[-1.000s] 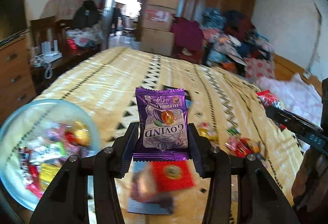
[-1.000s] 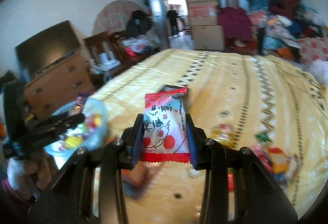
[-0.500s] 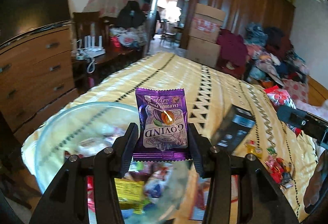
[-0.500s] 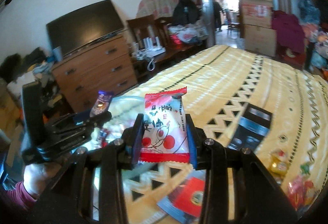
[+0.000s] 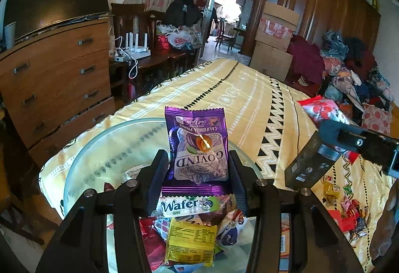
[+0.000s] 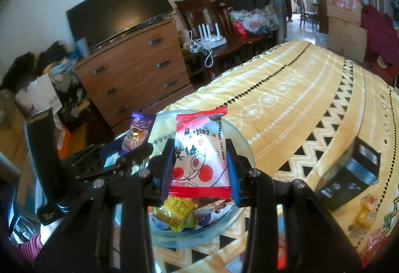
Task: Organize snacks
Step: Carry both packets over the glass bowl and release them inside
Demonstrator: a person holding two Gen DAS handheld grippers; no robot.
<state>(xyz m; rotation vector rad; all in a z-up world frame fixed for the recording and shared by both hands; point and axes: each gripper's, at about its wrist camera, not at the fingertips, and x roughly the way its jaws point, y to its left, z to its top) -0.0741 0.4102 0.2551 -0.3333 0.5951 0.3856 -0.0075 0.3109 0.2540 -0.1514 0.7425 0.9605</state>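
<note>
My left gripper (image 5: 198,160) is shut on a purple prune packet (image 5: 198,145) and hangs over a clear glass bowl (image 5: 99,148) on the yellow bedspread (image 5: 249,103). The bowl holds several wrapped snacks, among them a wafer bar (image 5: 185,205) and a yellow packet (image 5: 190,243). My right gripper (image 6: 199,165) is shut on a red-and-white snack packet (image 6: 200,155) above the same bowl (image 6: 239,145). In the right wrist view the left gripper (image 6: 129,150) with its purple packet (image 6: 138,133) stands to the left. In the left wrist view the right gripper (image 5: 359,143) reaches in from the right.
A black box (image 6: 354,175) lies on the bed right of the bowl, and loose wrapped sweets (image 5: 346,208) are scattered beyond it. A wooden chest of drawers (image 5: 54,78) with a television stands left of the bed. Cardboard boxes (image 5: 276,41) and piled clothes fill the far side.
Both grippers have swung left across the bed, from the scattered sweets to above the glass bowl. Each keeps its packet held as before.
</note>
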